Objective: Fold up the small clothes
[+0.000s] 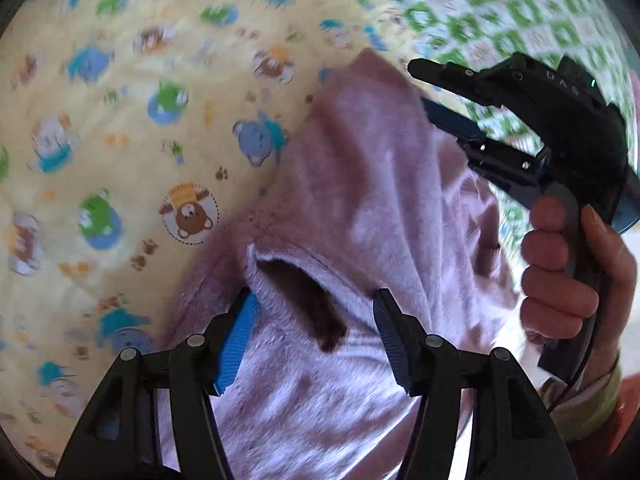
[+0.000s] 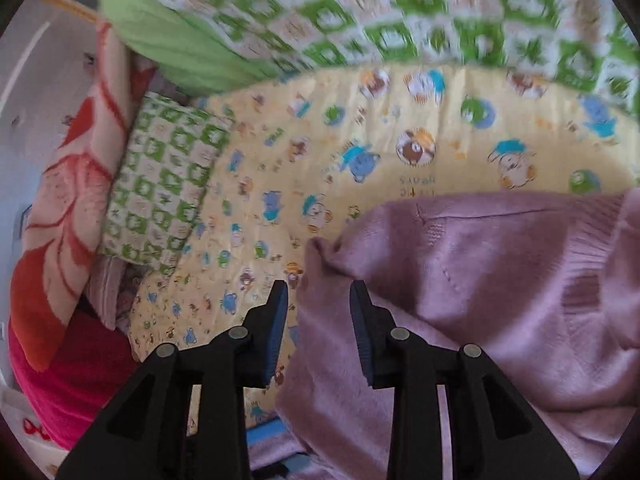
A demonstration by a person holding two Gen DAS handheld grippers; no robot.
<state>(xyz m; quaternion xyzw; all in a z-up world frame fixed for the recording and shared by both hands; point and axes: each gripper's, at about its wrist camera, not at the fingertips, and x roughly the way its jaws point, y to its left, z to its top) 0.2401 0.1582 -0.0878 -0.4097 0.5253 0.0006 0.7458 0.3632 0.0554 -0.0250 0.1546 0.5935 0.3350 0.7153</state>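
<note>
where green pillow (image 2: 160, 184) borders bear sheet (image 2: 400, 120)

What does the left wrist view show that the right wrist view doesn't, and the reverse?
Only the left wrist view shows the right hand-held gripper from outside, with the person's hand on its handle.

Only the right wrist view shows the red-and-cream patterned blanket, the small green checked pillow and the plain green cloth.

Both show the fuzzy mauve knitted garment, the yellow cartoon-bear sheet and the green checked quilt.
</note>
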